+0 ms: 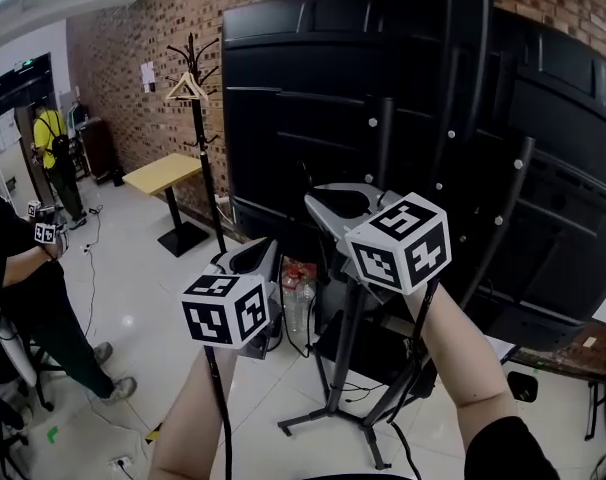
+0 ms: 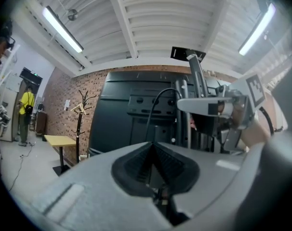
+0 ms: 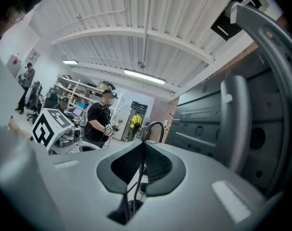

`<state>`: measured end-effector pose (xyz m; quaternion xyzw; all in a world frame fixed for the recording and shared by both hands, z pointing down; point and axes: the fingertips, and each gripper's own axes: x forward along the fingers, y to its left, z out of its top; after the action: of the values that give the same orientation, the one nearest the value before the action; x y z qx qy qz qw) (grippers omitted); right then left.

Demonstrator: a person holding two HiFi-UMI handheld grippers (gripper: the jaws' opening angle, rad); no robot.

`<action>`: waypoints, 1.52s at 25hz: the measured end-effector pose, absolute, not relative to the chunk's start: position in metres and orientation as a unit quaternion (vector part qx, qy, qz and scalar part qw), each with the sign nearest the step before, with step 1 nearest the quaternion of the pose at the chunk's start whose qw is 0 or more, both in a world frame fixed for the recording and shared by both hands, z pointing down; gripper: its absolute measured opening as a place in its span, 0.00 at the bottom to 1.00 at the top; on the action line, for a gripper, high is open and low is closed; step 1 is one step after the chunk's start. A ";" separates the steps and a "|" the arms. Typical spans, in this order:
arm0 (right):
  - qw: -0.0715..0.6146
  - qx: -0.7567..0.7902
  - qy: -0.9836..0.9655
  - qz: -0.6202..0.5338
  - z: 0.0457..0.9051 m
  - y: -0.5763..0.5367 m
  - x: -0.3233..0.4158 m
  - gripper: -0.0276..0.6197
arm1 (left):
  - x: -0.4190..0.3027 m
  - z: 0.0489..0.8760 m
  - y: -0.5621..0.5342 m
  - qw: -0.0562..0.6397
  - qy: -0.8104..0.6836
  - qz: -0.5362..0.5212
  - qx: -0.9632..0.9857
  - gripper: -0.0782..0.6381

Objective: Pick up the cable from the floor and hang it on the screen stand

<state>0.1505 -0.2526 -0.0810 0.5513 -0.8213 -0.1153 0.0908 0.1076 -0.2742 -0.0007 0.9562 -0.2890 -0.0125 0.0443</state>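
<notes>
The left gripper (image 2: 153,147) and right gripper (image 3: 142,146) each pinch the cable (image 2: 157,101) tight. The screen stand (image 1: 467,63) rises just beyond, nearer the right one.

Left gripper (image 1: 271,246), right gripper (image 1: 315,202): two. Cable (image 3: 153,122): one. Screen stand (image 1: 345,353): one. Coat rack (image 1: 198,138): one. Table (image 1: 163,173): one.

glossy white floor (image 1: 133,303) carries the screen stand's legs (image 1: 333,410), a yellow table (image 1: 165,174), a coat rack (image 1: 197,118).
</notes>
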 end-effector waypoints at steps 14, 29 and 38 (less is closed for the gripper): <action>0.036 0.593 -0.794 -0.128 -0.172 -0.251 0.201 0.06 | 0.160 -0.073 -0.279 -0.001 -0.240 -0.037 0.970 0.12; -0.029 0.621 -0.771 -0.139 -0.242 -0.221 0.251 0.06 | 0.198 -0.104 -0.276 0.002 -0.211 -0.050 0.976 0.12; -0.073 0.629 -0.760 -0.144 -0.259 -0.191 0.279 0.06 | 0.220 -0.110 -0.272 0.004 -0.189 -0.046 0.981 0.12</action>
<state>0.2790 -0.1910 -0.2590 0.6294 -0.7602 -0.1437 -0.0731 0.2204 -0.2720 -0.1099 0.9810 -0.1886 -0.0459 0.0044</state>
